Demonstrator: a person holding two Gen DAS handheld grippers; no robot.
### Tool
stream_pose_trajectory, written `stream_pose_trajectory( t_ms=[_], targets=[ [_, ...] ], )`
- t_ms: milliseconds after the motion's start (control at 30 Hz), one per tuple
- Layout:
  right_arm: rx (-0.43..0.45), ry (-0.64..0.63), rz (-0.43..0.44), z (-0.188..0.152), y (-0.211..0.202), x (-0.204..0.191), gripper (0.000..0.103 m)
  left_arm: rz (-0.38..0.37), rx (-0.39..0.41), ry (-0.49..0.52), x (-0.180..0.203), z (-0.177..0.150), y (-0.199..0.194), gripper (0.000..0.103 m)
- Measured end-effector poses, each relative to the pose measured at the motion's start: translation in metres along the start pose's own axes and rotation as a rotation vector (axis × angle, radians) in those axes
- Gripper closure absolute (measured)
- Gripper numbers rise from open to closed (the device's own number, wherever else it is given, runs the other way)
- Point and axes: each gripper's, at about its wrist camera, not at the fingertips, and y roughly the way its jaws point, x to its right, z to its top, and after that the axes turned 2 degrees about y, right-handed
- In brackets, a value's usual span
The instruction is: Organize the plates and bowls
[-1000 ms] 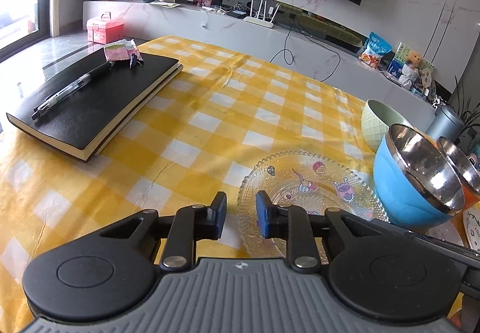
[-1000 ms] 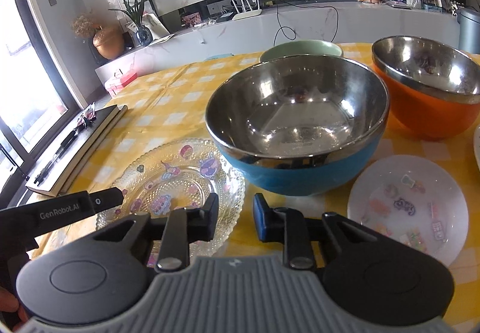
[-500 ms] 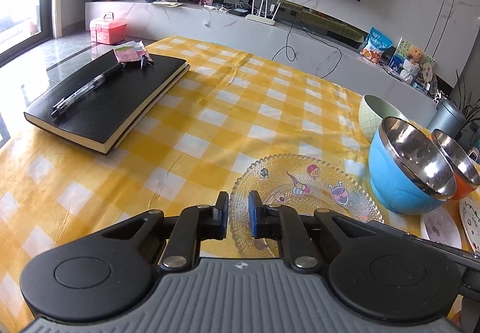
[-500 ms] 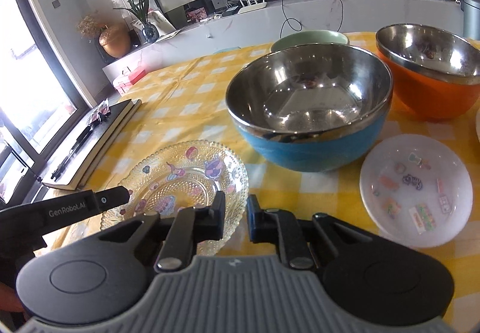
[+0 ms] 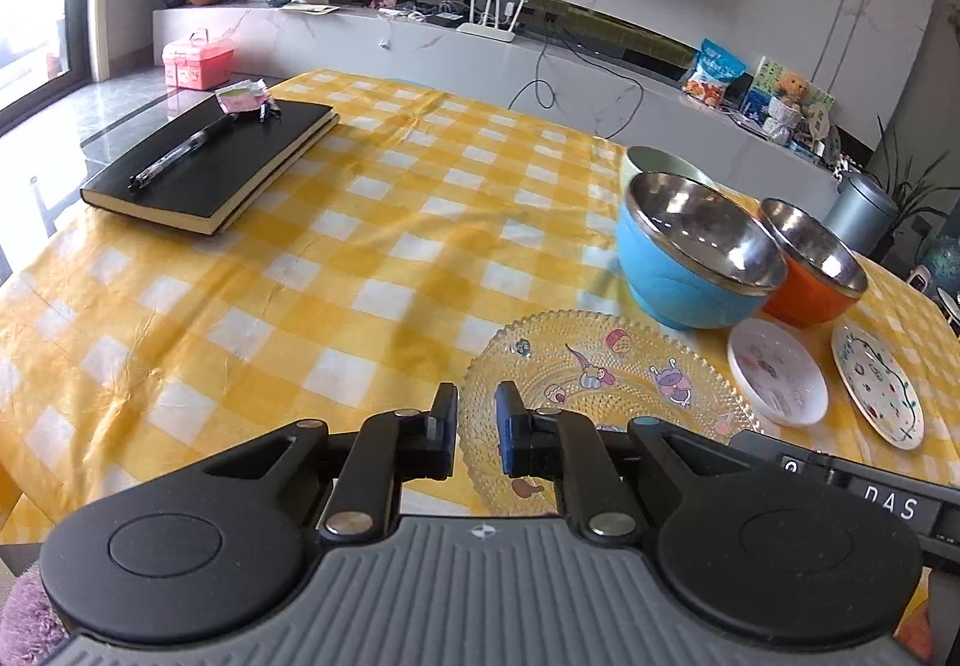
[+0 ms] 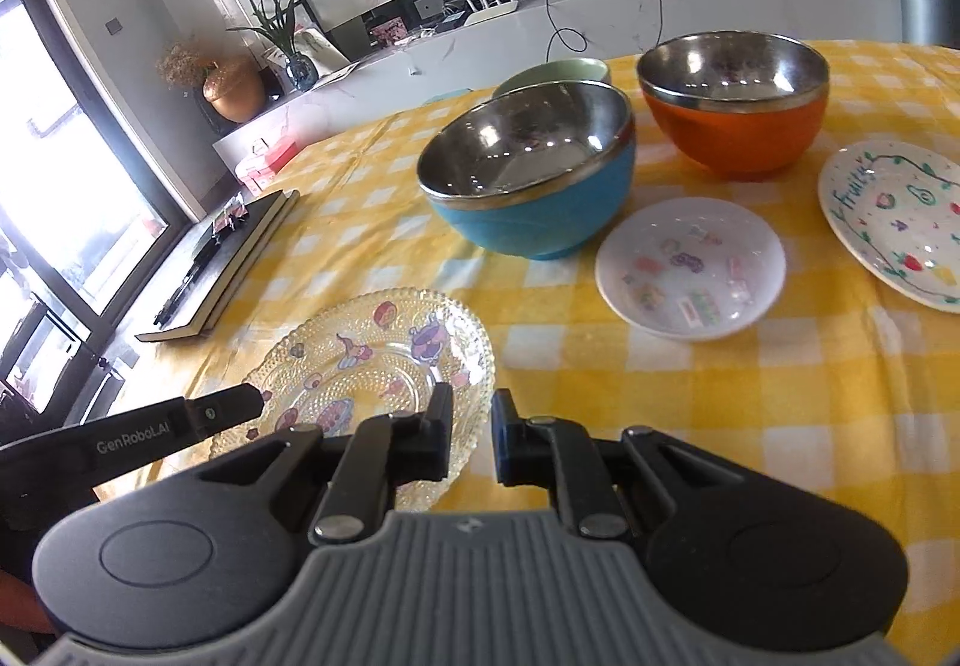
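Note:
A clear glass plate (image 5: 600,378) (image 6: 360,354) with cartoon stickers is held at two opposite rims, near the front of the yellow checked tablecloth (image 5: 360,258). My left gripper (image 5: 477,426) is shut on its left rim. My right gripper (image 6: 471,426) is shut on its right rim. Behind the plate stand a blue steel-lined bowl (image 5: 678,276) (image 6: 540,222), an orange one (image 5: 810,294) (image 6: 738,138) and a pale green bowl (image 5: 654,162) (image 6: 552,69). A small white plate (image 5: 777,378) (image 6: 690,270) and a painted plate (image 5: 876,384) (image 6: 894,228) lie to the right.
A black notebook (image 5: 210,168) (image 6: 228,258) with a pen on it lies at the table's far left. A grey canister (image 5: 858,216) stands behind the orange bowl. Open tablecloth stretches between the notebook and the bowls. A marble shelf runs along the wall behind.
Both grippers narrowed onto the glass plate's rims, then drew back toward the table's front with the plate between them. The bowls now look farther away; both white plates have come into the left wrist view.

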Motion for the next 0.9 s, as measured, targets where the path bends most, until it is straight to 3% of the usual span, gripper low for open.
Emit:
stream_pose_trajectory(
  t_ms=[167,433,500,533,700,767,900],
  targets=[
    [0.022,0.044,-0.045,-0.009,-0.025,0.026,0.093,-0.054,-0.016,0.034,0.026,-0.010,-0.003,0.088],
    [0.022,0.094,-0.070,-0.018,-0.039,0.051,0.094,-0.053,-0.039,0.080,0.043,-0.027,-0.001,0.088],
    [0.020,0.095,-0.069,-0.019,-0.038,0.051,0.095,-0.049,-0.039,0.079,0.041,-0.030,-0.002,0.092],
    [0.022,0.089,-0.069,-0.020,-0.037,0.050,0.098,-0.091,-0.025,0.082,0.041,-0.031,-0.003,0.102],
    [0.011,0.041,-0.056,-0.022,-0.028,0.034,0.099,-0.108,0.026,0.173,0.062,-0.030,-0.008,0.103],
    [0.002,0.036,-0.083,-0.024,-0.022,0.032,0.099,-0.128,0.024,0.158,0.062,-0.029,-0.006,0.103],
    [0.000,0.048,-0.086,-0.023,-0.018,0.038,0.102,-0.099,0.005,0.125,0.049,-0.029,-0.002,0.102]
  ],
)
